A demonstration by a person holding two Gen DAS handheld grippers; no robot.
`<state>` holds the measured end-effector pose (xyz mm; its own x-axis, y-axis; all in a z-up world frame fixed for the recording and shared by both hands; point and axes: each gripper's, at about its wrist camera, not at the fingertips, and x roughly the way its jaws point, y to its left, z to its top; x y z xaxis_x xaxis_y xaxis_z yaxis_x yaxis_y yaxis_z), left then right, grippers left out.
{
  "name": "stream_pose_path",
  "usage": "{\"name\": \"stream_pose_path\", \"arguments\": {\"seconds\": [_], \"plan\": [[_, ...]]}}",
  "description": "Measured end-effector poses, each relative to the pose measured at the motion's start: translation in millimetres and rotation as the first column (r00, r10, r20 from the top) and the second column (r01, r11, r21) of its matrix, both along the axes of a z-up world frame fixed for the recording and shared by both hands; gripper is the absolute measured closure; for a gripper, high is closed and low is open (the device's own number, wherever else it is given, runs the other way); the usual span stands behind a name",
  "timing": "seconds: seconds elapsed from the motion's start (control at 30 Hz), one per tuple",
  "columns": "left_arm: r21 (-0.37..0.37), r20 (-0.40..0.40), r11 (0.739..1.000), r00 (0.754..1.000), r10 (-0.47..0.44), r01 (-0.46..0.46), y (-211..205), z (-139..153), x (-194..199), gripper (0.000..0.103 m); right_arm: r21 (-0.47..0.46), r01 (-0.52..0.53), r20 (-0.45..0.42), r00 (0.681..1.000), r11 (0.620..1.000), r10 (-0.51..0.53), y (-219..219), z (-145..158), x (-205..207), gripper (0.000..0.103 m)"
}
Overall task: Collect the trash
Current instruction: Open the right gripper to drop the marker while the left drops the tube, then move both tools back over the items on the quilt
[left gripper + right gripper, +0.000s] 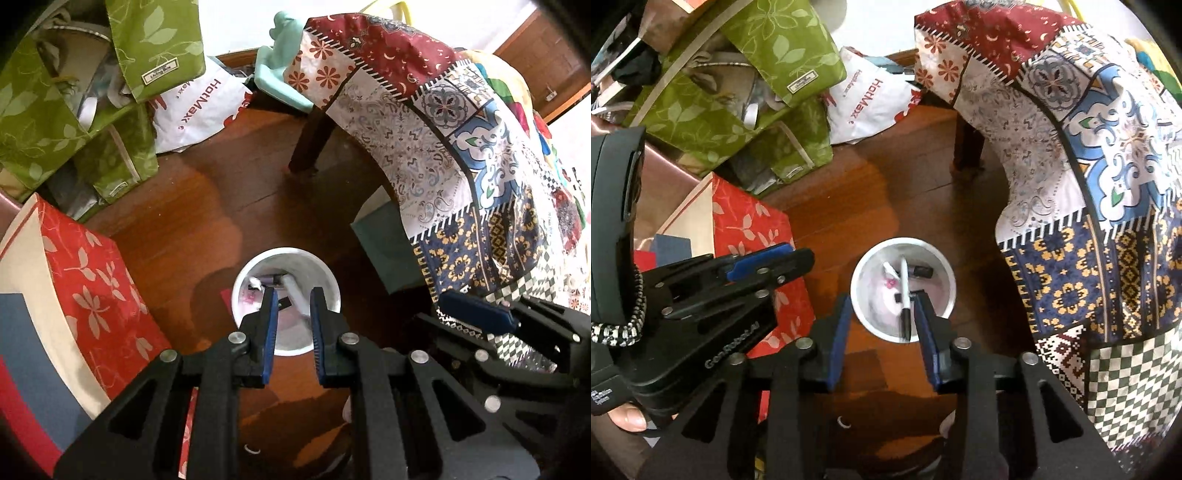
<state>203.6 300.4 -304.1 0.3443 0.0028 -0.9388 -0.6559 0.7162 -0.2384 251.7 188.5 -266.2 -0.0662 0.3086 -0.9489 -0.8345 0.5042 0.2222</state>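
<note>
Floor: dark reddish wooden boards (207,206) are seen underneath everything, with glossy reflections.
Bin: a white round bin (903,291) is stood on the floor, between the red bag and the draped cloth; it is looked into from above by both cameras.
Trash: a pen (905,301) with a black cap is lain inside the bin, beside a small black piece and pale scraps that are too blurred to be named.
Left claw (292,328): it is held over the bin's near rim, its blue-padded jaws parted and nothing gripped between them.
Right claw (886,343): it is held just above the bin's near edge, jaws spread apart and nothing held; the pen is seen between them but lies down in the bin.
Cloth: a patchwork cloth (443,147) is draped over a bench, whose dark leg (310,144) is stood on the floor.
Bags: a red leaf-patterned bag (753,236) is stood near the bin; green leaf-patterned bags (66,110) are piled behind it, and a white plastic bag (195,114) printed HotMax is lain beside them.
</note>
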Motion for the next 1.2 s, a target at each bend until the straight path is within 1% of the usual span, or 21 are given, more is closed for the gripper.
{"name": "stream_pose_path", "arguments": {"seconds": [0.2, 0.3, 0.43, 0.5, 0.6, 0.73, 0.83, 0.93, 1.03, 1.1, 1.2], "plan": [[0.036, 0.019, 0.999, 1.0, -0.001, 0.0, -8, 20, -15, 0.088, 0.025, 0.004, 0.036, 0.999, 1.0, -0.005, -15, 17, -3, 0.071], [0.053, 0.047, 0.999, 0.999, -0.001, -0.001, -13, 36, -24, 0.088, 0.053, -0.005, 0.065, 0.998, 0.999, 0.001, -28, 32, -8, 0.071], [0.096, 0.084, 0.995, 0.996, -0.006, -0.002, -25, 66, -34, 0.088, 0.088, -0.009, 0.141, 0.99, 0.996, -0.004, -48, 57, -14, 0.071], [0.117, 0.104, 0.993, 0.995, -0.009, -0.003, -32, 82, -38, 0.088, 0.121, 0.016, 0.18, 0.983, 0.993, -0.038, -63, 71, -17, 0.071], [0.16, 0.138, 0.987, 0.99, -0.022, 0.0, -47, 109, -44, 0.088, 0.164, 0.041, 0.213, 0.974, 0.986, -0.076, -83, 89, -20, 0.071], [0.215, 0.188, 0.977, 0.981, -0.049, 0.007, -71, 142, -51, 0.088, 0.233, 0.056, 0.277, 0.953, 0.971, -0.121, -111, 119, -28, 0.071], [0.27, 0.217, 0.963, 0.973, -0.083, 0.022, -94, 167, -54, 0.088, 0.296, 0.061, 0.315, 0.936, 0.953, -0.158, -136, 145, -34, 0.071], [0.306, 0.255, 0.951, 0.96, -0.118, 0.035, -117, 190, -55, 0.088, 0.35, 0.063, 0.362, 0.911, 0.935, -0.197, -160, 169, -40, 0.071], [0.334, 0.294, 0.942, 0.944, -0.152, 0.048, -141, 211, -54, 0.087, 0.396, 0.067, 0.389, 0.891, 0.916, -0.233, -186, 189, -43, 0.071], [0.358, 0.312, 0.932, 0.933, -0.181, 0.061, -160, 224, -51, 0.084, 0.427, 0.08, 0.405, 0.874, 0.901, -0.27, -206, 202, -42, 0.071], [0.384, 0.336, 0.919, 0.914, -0.229, 0.089, -184, 241, -43, 0.075, 0.463, 0.099, 0.42, 0.85, 0.881, -0.317, -231, 216, -41, 0.071]]}}
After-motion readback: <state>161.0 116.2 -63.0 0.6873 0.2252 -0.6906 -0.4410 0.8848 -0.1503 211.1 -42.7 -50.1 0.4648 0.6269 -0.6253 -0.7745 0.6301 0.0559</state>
